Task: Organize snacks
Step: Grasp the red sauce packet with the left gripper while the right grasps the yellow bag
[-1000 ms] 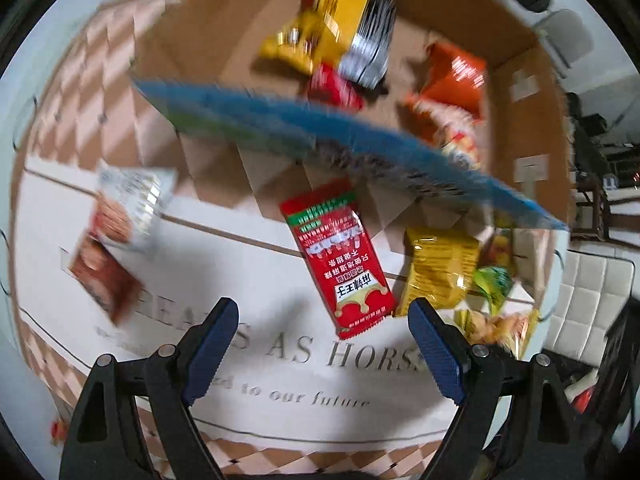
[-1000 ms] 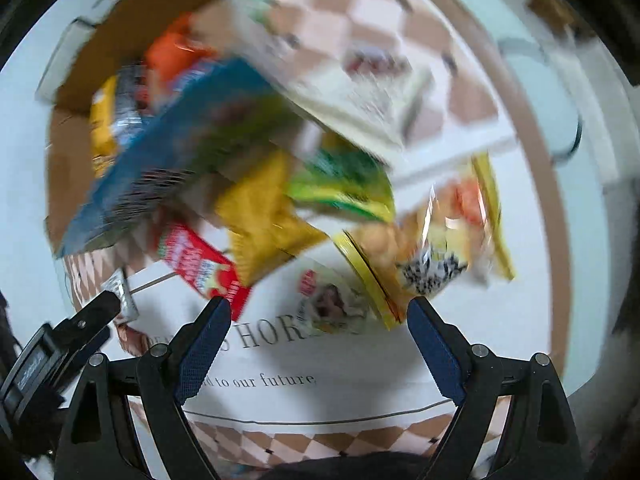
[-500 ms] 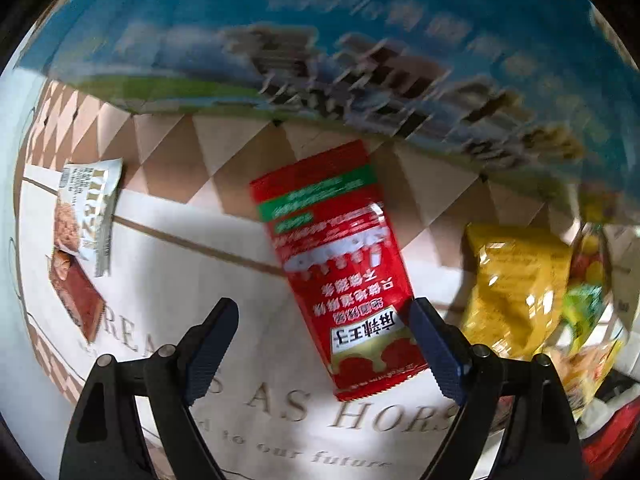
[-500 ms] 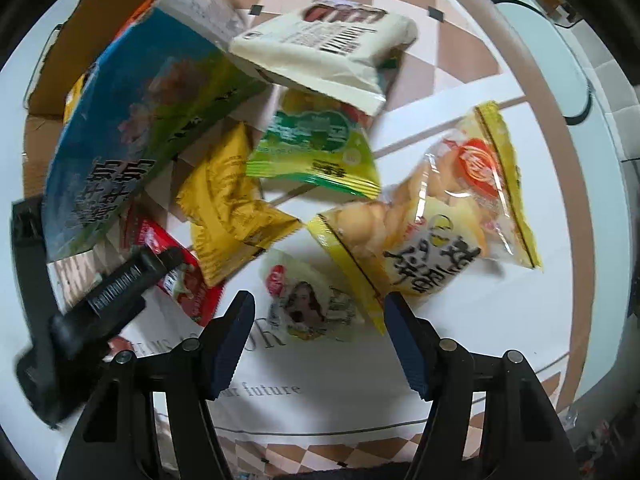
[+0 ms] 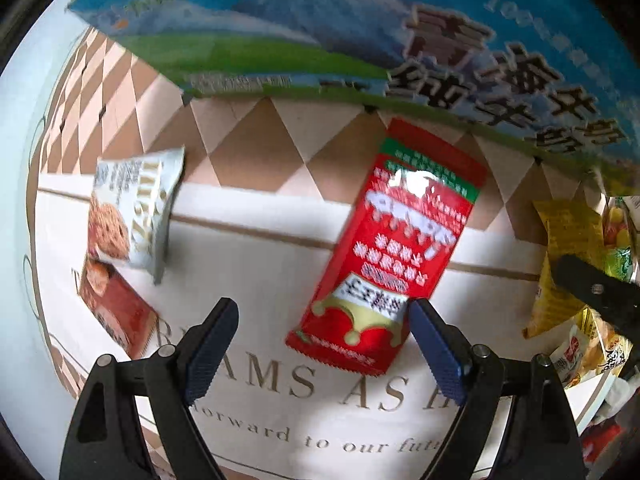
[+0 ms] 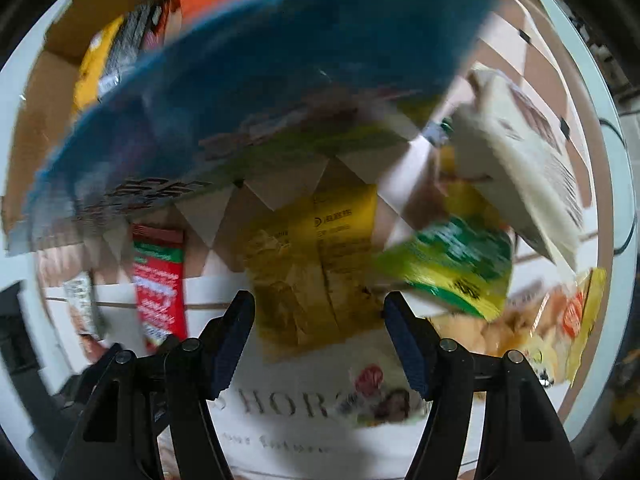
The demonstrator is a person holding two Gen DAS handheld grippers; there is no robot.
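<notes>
Our left gripper (image 5: pixel 322 346) hangs spread over the red packet (image 5: pixel 394 246), which lies flat on the mat (image 5: pixel 264 240), long axis tilted up-right. Our right gripper (image 6: pixel 318 338), half-spread and empty, frames the upright yellow packet (image 6: pixel 320 268).

The red packet (image 5: pixel 394 248) carries a green band, white print and a cream crown shape; beside it lie a white pouch (image 5: pixel 134 212) with gold lettering and a brown-red packet (image 5: pixel 118 312). The mat (image 5: pixel 256 264) is cream with tan triangles and grey lettering. The box flap (image 5: pixel 360 36) is blue over green, and the blurred bag (image 6: pixel 320 264) looks mustard yellow.
</notes>
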